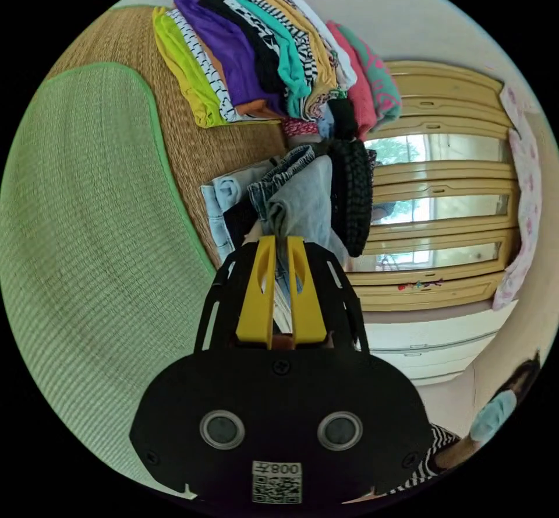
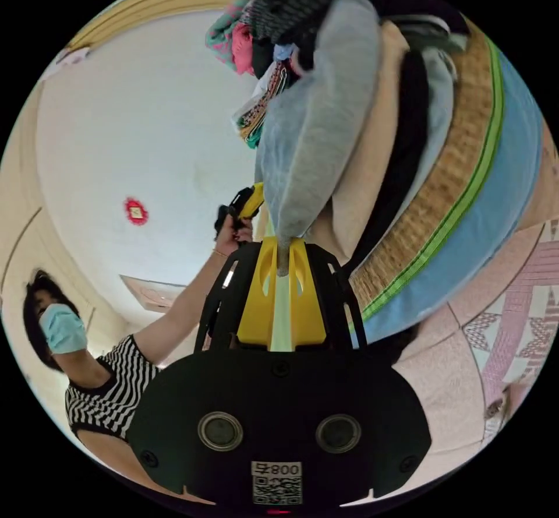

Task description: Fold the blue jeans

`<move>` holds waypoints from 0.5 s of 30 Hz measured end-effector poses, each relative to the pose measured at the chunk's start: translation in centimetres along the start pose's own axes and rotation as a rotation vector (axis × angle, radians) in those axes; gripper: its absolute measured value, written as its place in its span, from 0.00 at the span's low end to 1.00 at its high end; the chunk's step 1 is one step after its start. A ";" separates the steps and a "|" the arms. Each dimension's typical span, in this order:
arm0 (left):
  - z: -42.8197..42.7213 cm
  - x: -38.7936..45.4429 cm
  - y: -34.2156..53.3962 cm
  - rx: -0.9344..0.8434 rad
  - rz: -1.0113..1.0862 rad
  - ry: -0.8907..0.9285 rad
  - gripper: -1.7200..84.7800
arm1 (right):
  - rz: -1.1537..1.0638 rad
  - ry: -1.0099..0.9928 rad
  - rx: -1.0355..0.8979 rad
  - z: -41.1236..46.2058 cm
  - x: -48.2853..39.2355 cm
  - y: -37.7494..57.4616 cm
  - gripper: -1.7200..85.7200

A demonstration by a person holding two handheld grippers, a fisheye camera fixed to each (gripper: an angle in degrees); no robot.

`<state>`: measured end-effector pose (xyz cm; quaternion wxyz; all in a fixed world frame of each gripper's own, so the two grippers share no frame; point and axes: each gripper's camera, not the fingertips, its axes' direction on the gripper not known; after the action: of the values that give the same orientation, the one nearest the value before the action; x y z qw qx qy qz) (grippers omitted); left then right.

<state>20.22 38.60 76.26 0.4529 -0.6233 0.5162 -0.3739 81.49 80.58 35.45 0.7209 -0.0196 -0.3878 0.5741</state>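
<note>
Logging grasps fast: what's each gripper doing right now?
Left gripper: closed on the grey garment.
Right gripper: closed on the same grey garment.

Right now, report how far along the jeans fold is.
Done: nothing folded yet. In hand: the left gripper and right gripper each pinch an edge of a grey-blue garment, likely the jeans, lifted beside the unsorted pile. Left: lay it on the mat and fold.
</note>
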 end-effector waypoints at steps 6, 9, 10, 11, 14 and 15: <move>5.2 -0.6 -4.7 -0.021 0.071 -0.061 0.06 | -0.075 -0.005 0.059 -1.0 -1.8 1.5 0.05; 8.0 -1.4 -6.5 -0.030 0.089 -0.097 0.06 | -0.117 0.068 0.035 -0.6 -3.0 2.0 0.05; 8.8 -2.0 -7.0 -0.030 0.085 -0.076 0.06 | -0.108 0.093 0.019 -0.4 -2.7 2.2 0.05; 9.5 -2.6 -7.4 -0.024 0.077 -0.059 0.06 | -0.090 0.078 0.026 -0.6 -2.3 2.5 0.05; 10.6 -3.3 -8.0 0.021 0.102 -0.069 0.07 | -0.080 0.056 0.062 -1.5 -2.2 3.7 0.05; 10.7 -3.3 -8.0 0.034 0.108 -0.078 0.07 | -0.081 0.058 0.067 -1.8 -2.2 4.0 0.05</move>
<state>32.07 44.23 80.58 0.5026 -0.6009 0.5249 -0.3329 79.19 80.82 31.13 0.7546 0.0035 -0.3477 0.5565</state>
